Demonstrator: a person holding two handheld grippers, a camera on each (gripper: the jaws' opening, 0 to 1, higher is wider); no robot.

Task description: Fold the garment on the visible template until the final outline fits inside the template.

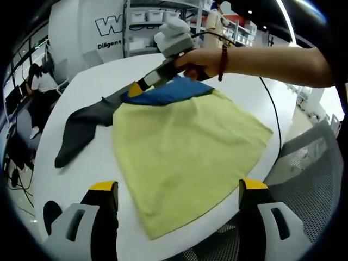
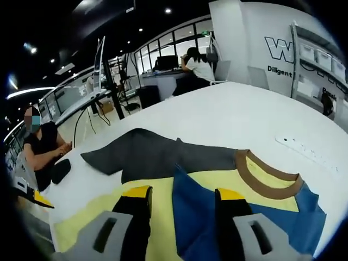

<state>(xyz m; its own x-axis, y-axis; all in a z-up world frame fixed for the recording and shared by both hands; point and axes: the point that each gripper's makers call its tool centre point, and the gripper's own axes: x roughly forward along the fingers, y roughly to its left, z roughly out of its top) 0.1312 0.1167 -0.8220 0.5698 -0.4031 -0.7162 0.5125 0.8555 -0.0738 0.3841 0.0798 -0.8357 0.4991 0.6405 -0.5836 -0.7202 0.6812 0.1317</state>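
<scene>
— Where's the garment (image 1: 185, 147)?
— Spread on the white counter (image 1: 81, 179), grey sleeve out.
— The tongs?
— Left tongs (image 1: 176, 187) released above it; right tongs (image 2: 182, 196) straddle the blue fold (grip unclear).

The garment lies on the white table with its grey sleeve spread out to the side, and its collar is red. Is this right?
Not quite. The garment does lie on the white table with its grey sleeve spread out to the side, but its collar is brown, not red. The right gripper view shows this, just beyond the right claw.
</scene>
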